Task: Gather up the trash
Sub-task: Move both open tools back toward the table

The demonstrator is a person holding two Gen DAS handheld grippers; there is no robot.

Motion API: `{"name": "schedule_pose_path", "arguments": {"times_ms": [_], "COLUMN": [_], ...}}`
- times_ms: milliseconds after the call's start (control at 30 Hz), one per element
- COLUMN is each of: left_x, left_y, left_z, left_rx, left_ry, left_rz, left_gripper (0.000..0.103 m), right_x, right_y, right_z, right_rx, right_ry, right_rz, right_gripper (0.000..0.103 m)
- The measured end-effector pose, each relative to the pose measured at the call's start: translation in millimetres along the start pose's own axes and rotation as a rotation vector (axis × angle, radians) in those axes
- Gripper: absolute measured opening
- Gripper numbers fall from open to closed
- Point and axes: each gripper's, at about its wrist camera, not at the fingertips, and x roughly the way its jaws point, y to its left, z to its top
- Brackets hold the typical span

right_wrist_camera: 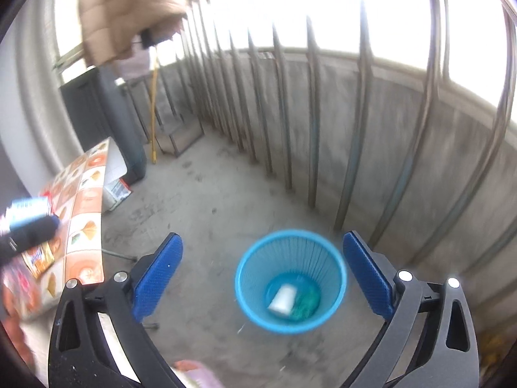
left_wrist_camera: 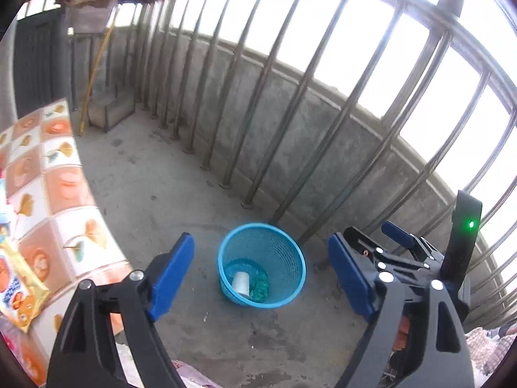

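We hold both grippers over a concrete floor (left_wrist_camera: 168,194). The left gripper (left_wrist_camera: 261,278) stands wide open with nothing between its pads, and so does the right gripper (right_wrist_camera: 263,278). In the left view the blue basket (left_wrist_camera: 290,249) sits at 6 o'clock, holding a white cup (left_wrist_camera: 240,283) and green trash (left_wrist_camera: 261,286). A table with a tiled cloth (left_wrist_camera: 61,190) lies at 9 o'clock, a snack packet (left_wrist_camera: 16,284) on it.

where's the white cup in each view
Left wrist view: the white cup lies in the blue basket, low centre, between the open jaws.
Right wrist view: the cup is in the same basket, lower centre-right, blurred.
Shared landmark: green trash beside the cup.
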Motion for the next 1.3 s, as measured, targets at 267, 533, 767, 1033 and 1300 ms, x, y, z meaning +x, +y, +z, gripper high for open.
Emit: {"name": "schedule_pose_path", "arguments": {"times_ms": [267,533,767,1033,1300], "left_x": [-100.3,-180.1,-205.9,-178.1,-149.1], "left_y": [50.1,121.1,143.4,154.4,188.4], "left_z": [-17.5,-79.6,-138.7,-160.8,-168.1], "left_rx": [-0.057,-0.194,-0.095,-0.206,-0.369], "left_ry": [-0.205,-0.331,-0.355,-0.285,-0.219], "left_rz": [0.1,0.171,0.519,0.505,0.533], "left_gripper": [0.098,0.098,0.097,0.074,0.054], "right_x": [-13.0,-8.1,1.0,8.8,11.8], "right_y": [63.0,140.3,211.6,261.3,271.2], "right_z": [8.3,13.4,15.8,3.6,-7.1], "right_rx": [-0.195,-0.267,-0.297,-0.332,-0.295], "right_ry": [-0.095,-0.083,0.042,0.18,0.237], "right_rz": [0.043,0.303,0.532,0.642,0.677], "right_gripper": [0.095,0.095,0.095,0.095,0.095]}}
